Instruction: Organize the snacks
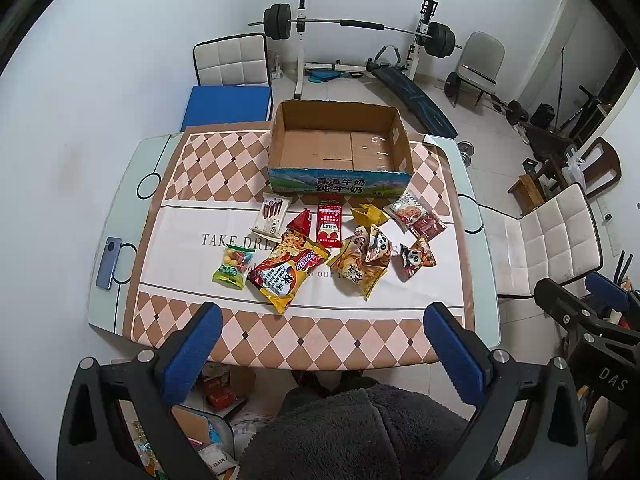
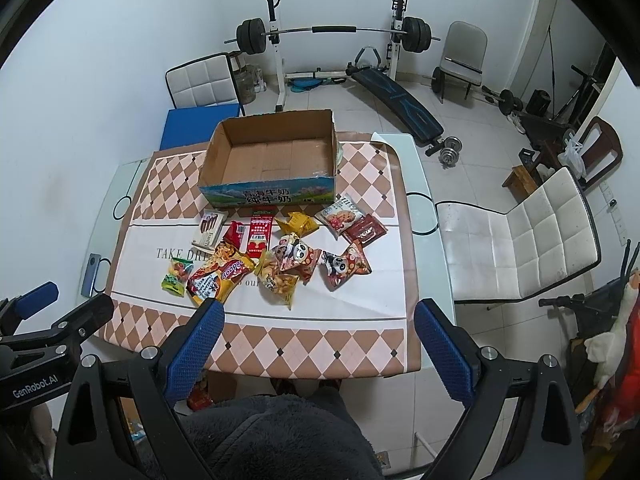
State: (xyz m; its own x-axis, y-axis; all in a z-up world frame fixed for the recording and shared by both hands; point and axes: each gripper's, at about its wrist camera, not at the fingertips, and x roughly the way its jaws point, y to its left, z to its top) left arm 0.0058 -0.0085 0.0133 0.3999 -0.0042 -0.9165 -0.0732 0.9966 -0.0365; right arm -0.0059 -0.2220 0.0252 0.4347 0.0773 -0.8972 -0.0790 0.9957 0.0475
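Observation:
An open cardboard box (image 1: 340, 176) (image 2: 272, 194) stands empty at the far middle of the table. Several snack packets lie in front of it: a large yellow-red noodle bag (image 1: 286, 270) (image 2: 220, 274), a green candy bag (image 1: 234, 266) (image 2: 176, 274), a white biscuit-stick pack (image 1: 272, 216) (image 2: 210, 228), a red sachet (image 1: 330, 220) (image 2: 258, 232), two panda bags (image 1: 416, 260) (image 2: 344, 266) and a cookie pack (image 1: 406, 210) (image 2: 340, 214). My left gripper (image 1: 324, 314) and right gripper (image 2: 320, 312) both hang open above the table's near edge, holding nothing.
A checkered cloth (image 1: 304, 332) covers the glass table (image 1: 120, 216). A phone (image 1: 110, 258) lies at the table's left edge. White chairs (image 2: 520, 240) stand right and behind, with a blue box (image 1: 228, 106) on the far one. Gym gear fills the back. A fleece-clad lap (image 1: 352, 432) is below.

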